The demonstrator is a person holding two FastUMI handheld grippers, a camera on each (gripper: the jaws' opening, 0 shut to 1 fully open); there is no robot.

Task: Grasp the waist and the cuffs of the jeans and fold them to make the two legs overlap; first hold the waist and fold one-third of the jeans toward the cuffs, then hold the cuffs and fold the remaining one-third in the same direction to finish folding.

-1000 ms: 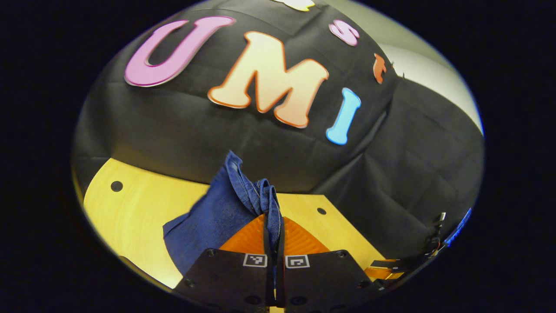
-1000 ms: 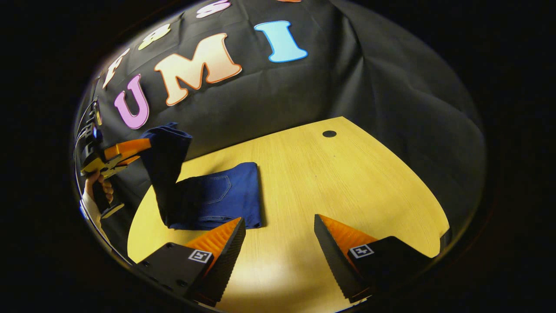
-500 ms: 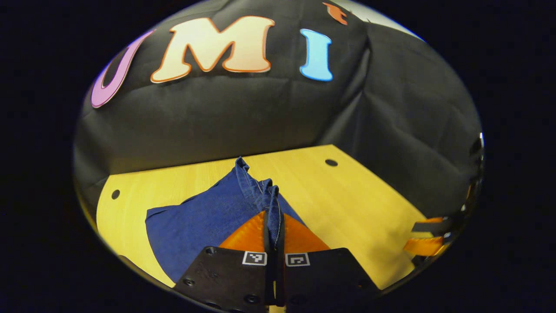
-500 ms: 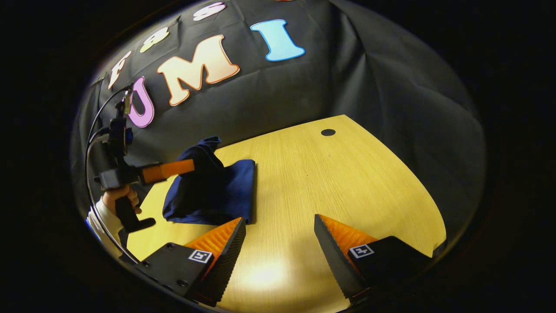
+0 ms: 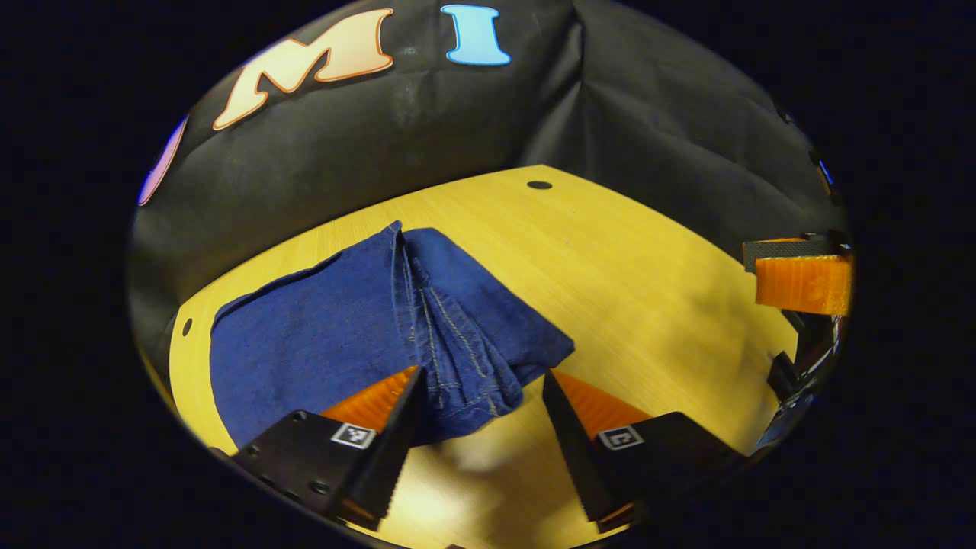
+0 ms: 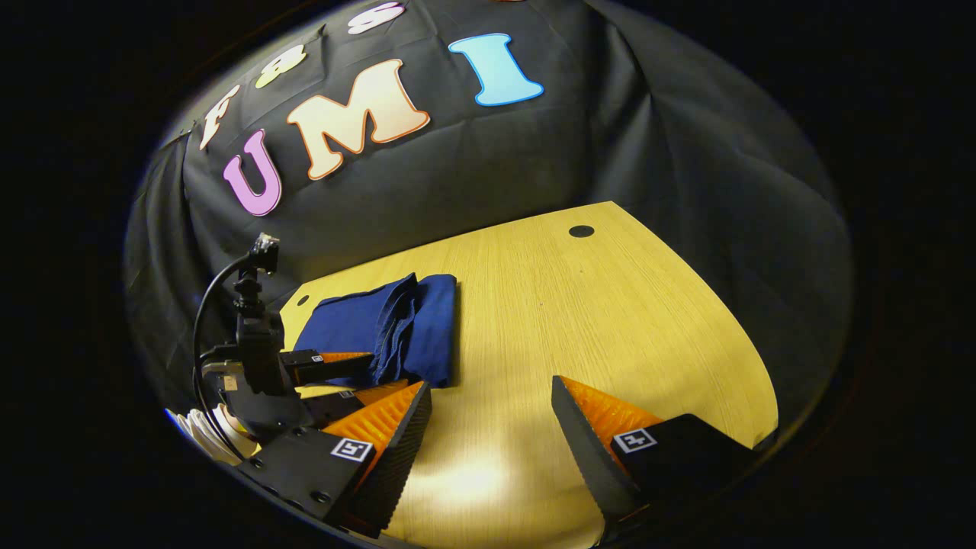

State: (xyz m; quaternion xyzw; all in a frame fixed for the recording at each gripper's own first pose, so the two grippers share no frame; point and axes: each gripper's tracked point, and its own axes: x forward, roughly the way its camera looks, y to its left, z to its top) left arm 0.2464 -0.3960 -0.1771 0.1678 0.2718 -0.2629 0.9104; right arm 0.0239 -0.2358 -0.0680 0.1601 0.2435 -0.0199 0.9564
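Jeans (image 5: pixel 343 328), stitched blue denim, lie folded in a bunched rectangle on the wood-grain table (image 5: pixel 648 290); left gripper (image 5: pixel 476 435) and right gripper (image 6: pixel 492 427) both gape, ribbed wedge fingers empty.

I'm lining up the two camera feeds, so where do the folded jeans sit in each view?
Left gripper view: the jeans lie left of centre on the table, cuffs between the open left gripper.
Right gripper view: jeans at centre-left, ahead of the right gripper.
Shared landmark: the table's round hole.
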